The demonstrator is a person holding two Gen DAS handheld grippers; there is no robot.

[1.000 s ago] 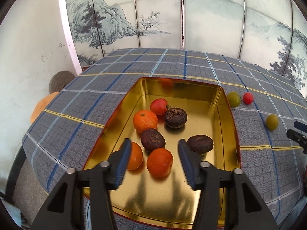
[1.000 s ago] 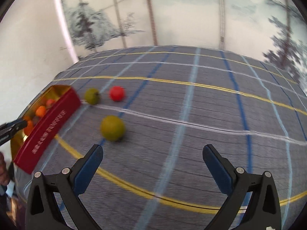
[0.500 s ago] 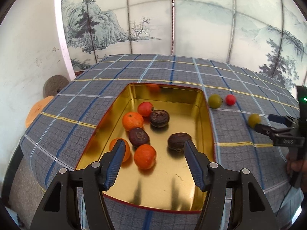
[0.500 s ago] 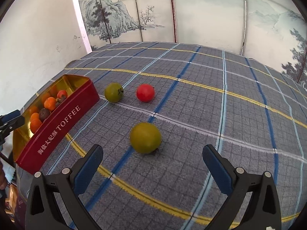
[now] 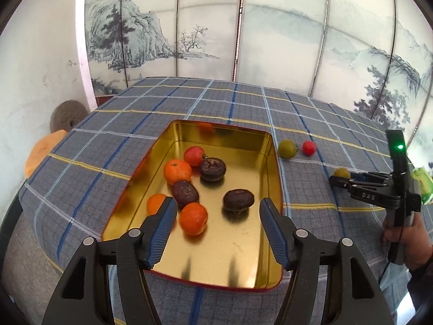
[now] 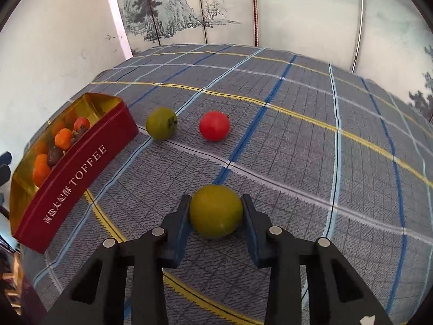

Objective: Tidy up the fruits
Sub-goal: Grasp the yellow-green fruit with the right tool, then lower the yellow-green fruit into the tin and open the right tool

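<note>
My right gripper (image 6: 216,208) is shut on a yellow-green fruit (image 6: 215,210) low over the checked cloth; the fruit (image 5: 341,172) and the gripper (image 5: 338,180) also show in the left wrist view. Another green fruit (image 6: 161,123) and a red fruit (image 6: 214,125) lie on the cloth beyond. The red toffee tin (image 6: 67,176) with its gold inside (image 5: 230,257) holds several oranges, dark fruits and a red one. My left gripper (image 5: 215,214) is open and empty above the tin's near half.
The table is covered by a blue-grey checked cloth (image 6: 311,140). A painted screen (image 5: 243,40) stands behind it. An orange cushion (image 5: 40,151) and a round grey stone (image 5: 66,115) sit off the left edge. A hand holds the right gripper's handle (image 5: 400,233).
My right gripper moved forward onto the nearest green fruit and closed on it. My left gripper pulled back and up from the tin and opened wider.
</note>
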